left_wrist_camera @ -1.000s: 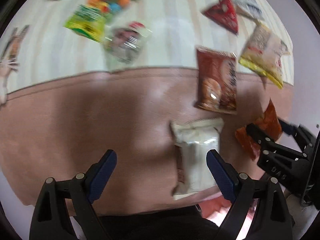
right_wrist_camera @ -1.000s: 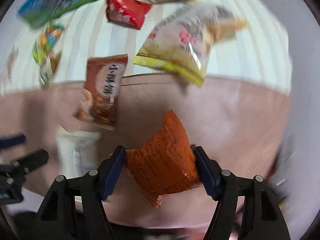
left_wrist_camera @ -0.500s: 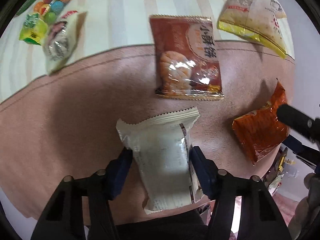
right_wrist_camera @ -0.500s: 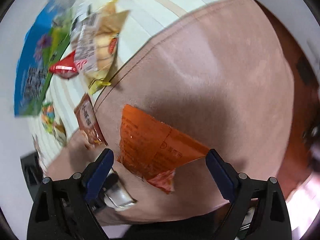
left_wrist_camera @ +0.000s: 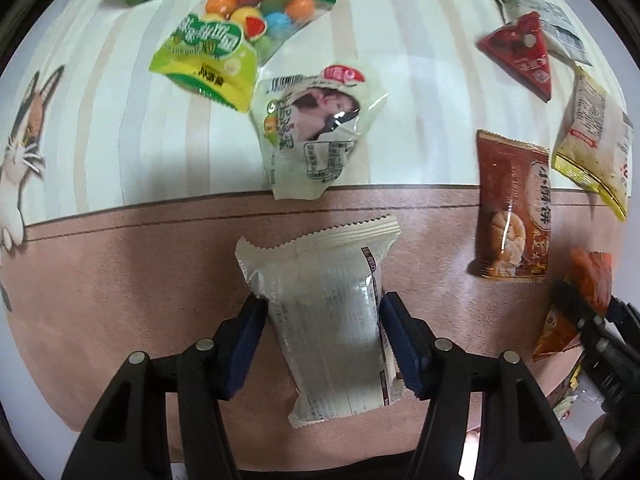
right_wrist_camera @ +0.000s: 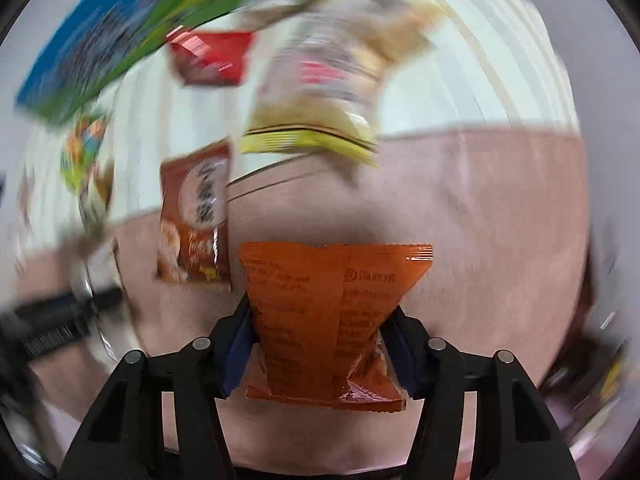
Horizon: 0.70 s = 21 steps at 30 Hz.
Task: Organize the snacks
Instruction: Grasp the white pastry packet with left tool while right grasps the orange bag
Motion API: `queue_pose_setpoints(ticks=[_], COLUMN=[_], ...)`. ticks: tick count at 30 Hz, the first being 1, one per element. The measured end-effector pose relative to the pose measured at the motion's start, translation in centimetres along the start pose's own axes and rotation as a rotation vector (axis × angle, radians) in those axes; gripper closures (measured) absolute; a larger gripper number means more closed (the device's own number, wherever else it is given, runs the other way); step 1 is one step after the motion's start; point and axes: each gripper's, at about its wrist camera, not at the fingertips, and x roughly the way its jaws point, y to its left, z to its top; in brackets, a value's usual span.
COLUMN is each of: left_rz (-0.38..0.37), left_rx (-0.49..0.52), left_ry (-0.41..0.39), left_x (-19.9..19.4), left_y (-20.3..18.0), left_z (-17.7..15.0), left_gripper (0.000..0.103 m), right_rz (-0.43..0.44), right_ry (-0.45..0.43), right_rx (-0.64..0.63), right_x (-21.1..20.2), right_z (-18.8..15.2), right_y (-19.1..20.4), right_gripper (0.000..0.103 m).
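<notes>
Pink-and-striped table point(left_wrist_camera: 120, 280) strewn with snacks, awaiting sorting. Left claw point(left_wrist_camera: 322, 344) opening slightly, pads against white packet point(left_wrist_camera: 328, 312). Right claw point(right_wrist_camera: 322, 354) closing, pinching orange packet point(right_wrist_camera: 324, 312) for lifting.

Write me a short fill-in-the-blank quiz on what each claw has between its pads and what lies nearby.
1. The left claw pinches a ____ packet.
2. The right claw squeezes an ____ packet.
3. The candy bag with coloured balls lies on the ____ part of the cloth.

Missing words: white; orange; striped

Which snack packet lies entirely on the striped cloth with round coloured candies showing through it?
The green-and-yellow candy bag at top, left of the white clear-window packet.
</notes>
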Motion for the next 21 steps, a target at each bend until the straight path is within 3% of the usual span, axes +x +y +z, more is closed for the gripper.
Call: queue_pose_setpoints(ticks=[3, 5, 12, 15, 21], left_rz=[-0.005, -0.008, -0.026, -0.038, -0.030], left_rx=[-0.005, -0.008, -0.012, -0.022, -0.011], left_ry=[0.010, 0.013, 0.050, 0.064, 0.008], left_x=[0.7, 1.3, 1.5, 1.7, 0.5], left_y=[0.4, 0.7, 3.3, 3.1, 2.7], left_z=[0.0, 0.6, 0.3, -1.4, -3.6], left_gripper=[0.044, 0.043, 0.043, 0.044, 0.047], right_rz=[-0.023, 0.017, 0.102, 0.081, 0.113], right_ry=[0.026, 0.025, 0.077, 0.046, 0.007], right_rx=[-0.042, 0.018, 0.179, 0.192, 0.207], right_x=[0.2, -0.1, 0.8, 0.7, -2.0], right_z=[0.1, 0.0, -1.5, -1.7, -2.2], right_y=[1.2, 1.0, -2.0, -2.1, -4.4], right_gripper=[0.035, 0.022, 0.022, 0.038, 0.050])
